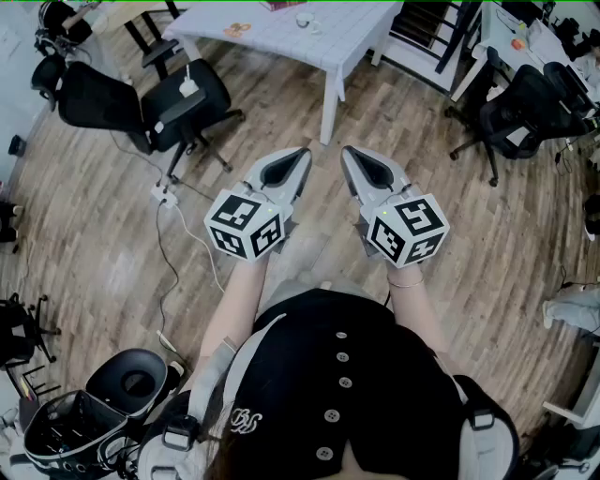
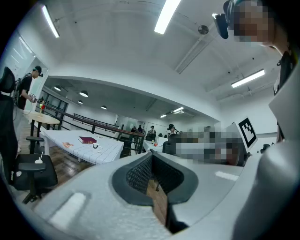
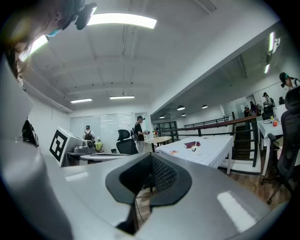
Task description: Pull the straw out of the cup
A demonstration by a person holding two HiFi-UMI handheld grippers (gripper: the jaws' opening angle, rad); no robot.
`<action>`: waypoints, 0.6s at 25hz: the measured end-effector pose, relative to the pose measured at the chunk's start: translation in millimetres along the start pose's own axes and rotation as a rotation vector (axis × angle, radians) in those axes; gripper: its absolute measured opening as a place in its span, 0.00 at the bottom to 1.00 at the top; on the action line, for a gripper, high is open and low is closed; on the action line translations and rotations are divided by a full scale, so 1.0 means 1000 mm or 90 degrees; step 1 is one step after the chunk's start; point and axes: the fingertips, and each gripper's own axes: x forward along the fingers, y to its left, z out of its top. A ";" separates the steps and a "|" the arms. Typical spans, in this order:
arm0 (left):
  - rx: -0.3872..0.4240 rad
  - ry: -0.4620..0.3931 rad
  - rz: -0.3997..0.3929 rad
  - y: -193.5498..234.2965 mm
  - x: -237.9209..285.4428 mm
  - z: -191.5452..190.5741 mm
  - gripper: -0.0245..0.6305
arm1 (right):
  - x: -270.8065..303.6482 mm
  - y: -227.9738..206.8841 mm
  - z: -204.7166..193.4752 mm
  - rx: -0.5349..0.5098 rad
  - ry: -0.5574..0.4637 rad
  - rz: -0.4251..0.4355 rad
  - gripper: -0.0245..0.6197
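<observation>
Cups first: white cup (image 1: 187, 86) sits on the seat of a black office chair (image 1: 208, 94), with a thin straw (image 1: 187, 68) standing upright in it. It is well apart from both grippers, off to the left. A second small cup (image 1: 305, 19) stands on the white table (image 1: 323, 47) ahead, near a dark red book (image 1: 281, 5); it is too small to tell what is in it. I cannot tell which cup is the task's.

Left gripper (image 1: 302, 153) and right gripper (image 1: 349, 152) are held side by side at waist level, pointing level toward the table. Both have their jaws pressed together with nothing between them, and neither touches anything.

Only the head view shows both grippers together, the person's arms, the wood floor and the white cable on it.

The left gripper view catches the white cup (image 2: 39, 161) and straw (image 2: 41, 154) on the chair (image 2: 33, 176), plus the table (image 2: 110, 151), the book (image 2: 87, 139) and the small cup (image 2: 96, 146).

The right gripper view misses the chair cup. It shows the table (image 3: 213, 152), the book (image 3: 191, 144), the small cup (image 3: 196, 149) and people standing at the back (image 3: 139, 129).
</observation>
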 end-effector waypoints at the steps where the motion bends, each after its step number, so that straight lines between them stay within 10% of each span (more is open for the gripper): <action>1: -0.002 0.000 0.000 0.000 0.000 -0.001 0.04 | 0.001 0.002 -0.001 -0.002 0.001 0.002 0.04; 15: -0.002 0.000 -0.020 0.004 0.006 0.001 0.04 | 0.014 0.009 0.003 -0.010 -0.006 0.011 0.04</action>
